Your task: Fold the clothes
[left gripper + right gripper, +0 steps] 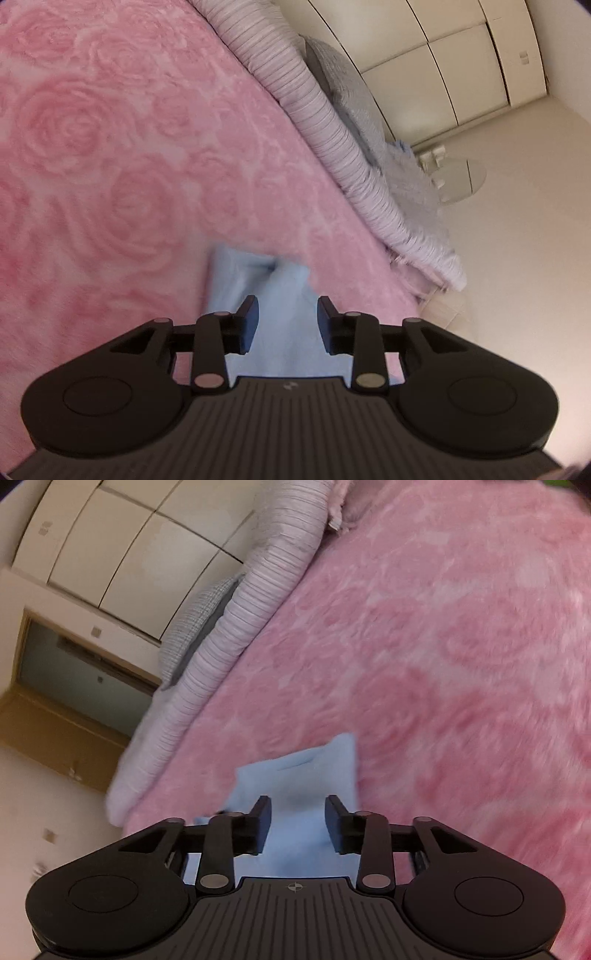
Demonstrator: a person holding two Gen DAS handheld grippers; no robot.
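A light blue garment [284,317] lies on the pink rose-patterned blanket [110,155]. In the left wrist view my left gripper [287,306] is open, its two black fingers apart with the blue cloth between and below them. In the right wrist view the same blue garment [306,779] shows a folded corner on the blanket [443,646]. My right gripper [298,805] is open over it, fingers apart. Whether either gripper touches the cloth I cannot tell; both views are blurred.
A striped pale quilt [332,136] runs along the bed's edge, with a grey checked pillow [347,88] behind it. Cream wardrobe doors [443,55] and pale floor [517,221] lie beyond. A doorway [74,675] shows in the right wrist view.
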